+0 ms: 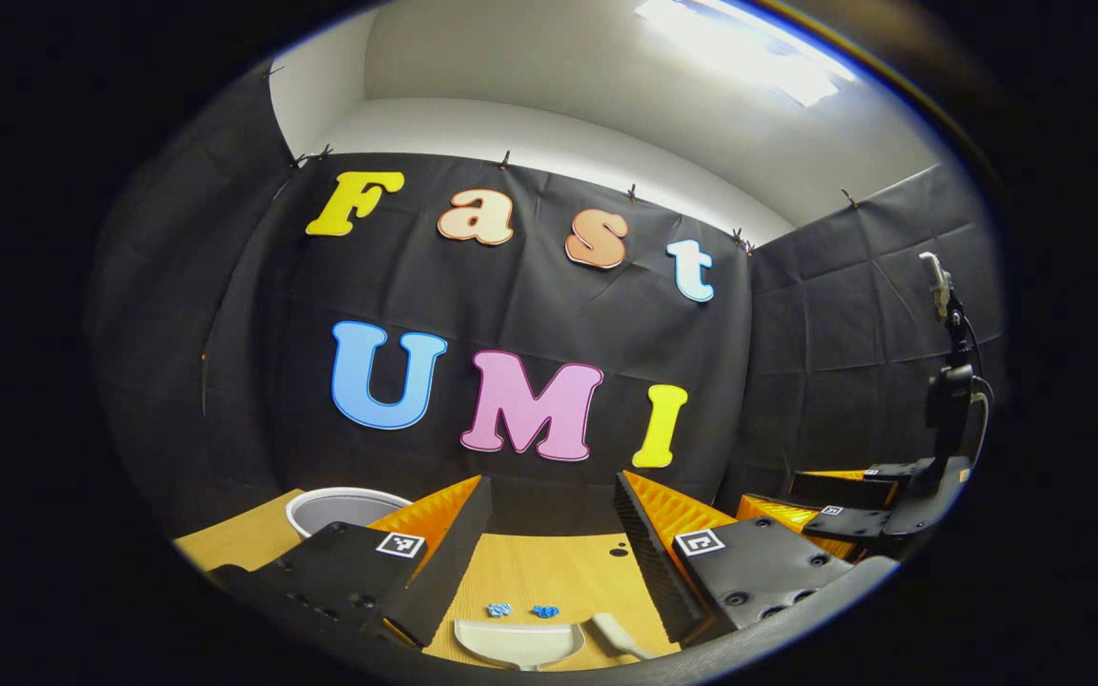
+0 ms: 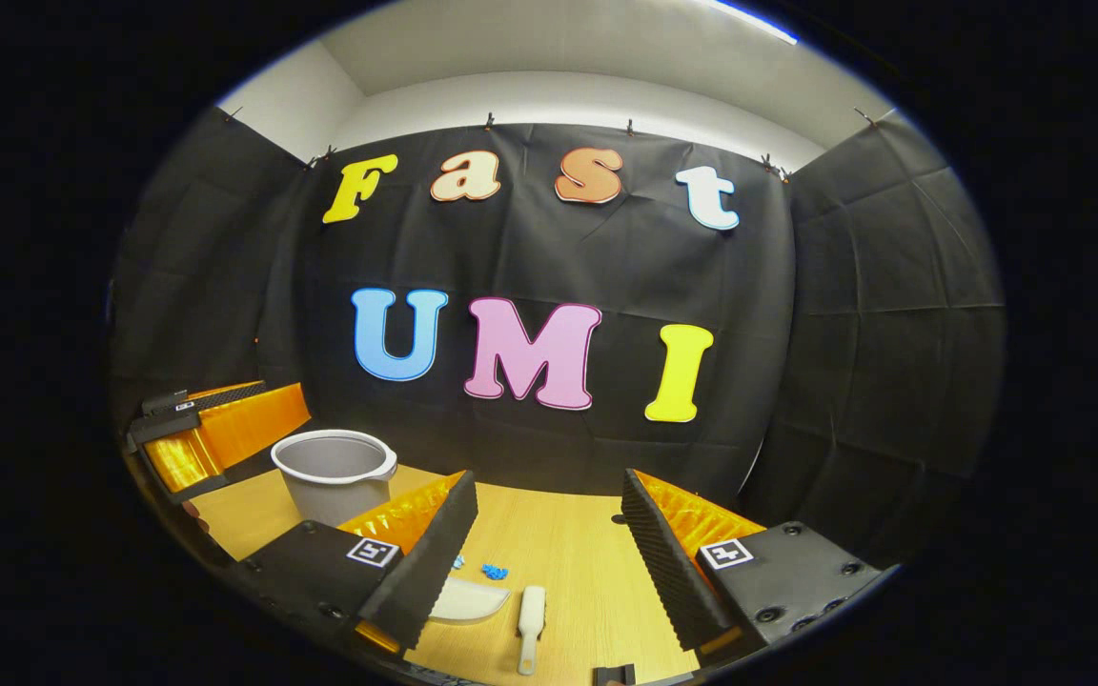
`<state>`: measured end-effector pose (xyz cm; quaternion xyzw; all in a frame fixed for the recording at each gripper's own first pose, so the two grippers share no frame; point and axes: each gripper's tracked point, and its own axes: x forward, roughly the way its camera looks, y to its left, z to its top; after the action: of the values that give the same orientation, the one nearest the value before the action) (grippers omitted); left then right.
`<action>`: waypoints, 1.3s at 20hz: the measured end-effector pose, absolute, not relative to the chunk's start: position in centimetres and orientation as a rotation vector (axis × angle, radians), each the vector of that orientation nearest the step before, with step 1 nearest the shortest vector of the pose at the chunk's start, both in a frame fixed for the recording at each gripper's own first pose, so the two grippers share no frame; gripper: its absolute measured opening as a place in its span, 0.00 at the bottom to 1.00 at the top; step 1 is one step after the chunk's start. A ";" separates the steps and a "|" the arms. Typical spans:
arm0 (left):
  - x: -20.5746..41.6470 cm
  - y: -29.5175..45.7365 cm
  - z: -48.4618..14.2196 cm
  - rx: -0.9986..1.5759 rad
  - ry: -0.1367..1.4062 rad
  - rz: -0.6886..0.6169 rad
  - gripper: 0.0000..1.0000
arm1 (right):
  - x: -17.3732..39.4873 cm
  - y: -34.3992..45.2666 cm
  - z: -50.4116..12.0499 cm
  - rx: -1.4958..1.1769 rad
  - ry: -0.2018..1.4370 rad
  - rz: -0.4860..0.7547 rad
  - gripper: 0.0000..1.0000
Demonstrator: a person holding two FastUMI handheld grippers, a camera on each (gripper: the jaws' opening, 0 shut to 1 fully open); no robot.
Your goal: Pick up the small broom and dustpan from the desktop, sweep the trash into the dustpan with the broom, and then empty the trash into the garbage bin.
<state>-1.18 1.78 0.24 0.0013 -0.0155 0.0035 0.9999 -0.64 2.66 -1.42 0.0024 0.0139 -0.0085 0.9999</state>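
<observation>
Both the left gripper (image 1: 549, 534) and right gripper (image 2: 549, 534) hang wide apart holding nothing above the table (image 2: 568, 543), where the white dustpan (image 2: 469, 600), small broom (image 2: 530, 615) and blue trash bits (image 2: 494, 572) sit near the front edge, grey garbage bin (image 2: 335, 472) back-left.

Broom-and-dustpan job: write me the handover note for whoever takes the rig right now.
Left claw: open, holding nothing, above the desk.
Right claw: open, holding nothing, also above the desk.
Dustpan lies on the desk, the broom beside it, both untouched.
Blue trash sits on the desk just behind the dustpan.
Bin stands upright at the back left of the desk.
Done: nothing yet.
Left: pick up broom and dustpan, sweep the trash in, empty it into the bin.
</observation>
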 end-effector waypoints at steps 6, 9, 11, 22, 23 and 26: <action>-0.7 1.5 -0.3 0.030 -0.022 0.005 0.77 | -0.3 2.7 -2.3 0.011 0.046 -0.026 0.98; -0.2 1.1 -0.4 0.053 -0.024 -0.004 0.77 | -0.1 2.6 -2.4 0.007 0.055 -0.028 0.99; 0.2 0.9 -0.5 0.075 -0.028 -0.010 0.78 | 0.2 2.5 -2.7 -0.001 0.065 -0.029 0.99; -0.3 1.3 -8.3 0.029 0.200 -0.004 0.77 | 1.4 4.6 -12.4 0.047 0.341 0.038 0.98; -0.4 1.1 -9.5 0.014 0.237 -0.007 0.78 | 1.5 4.8 -13.9 0.052 0.387 0.039 0.99; -0.2 1.3 -12.4 0.004 0.341 0.023 0.78 | 2.2 5.1 -18.0 0.063 0.494 0.061 0.99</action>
<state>-0.16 1.33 -12.43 0.0020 0.1699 0.0117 0.9854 2.24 5.10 -18.03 0.0310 0.2445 0.0302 0.9687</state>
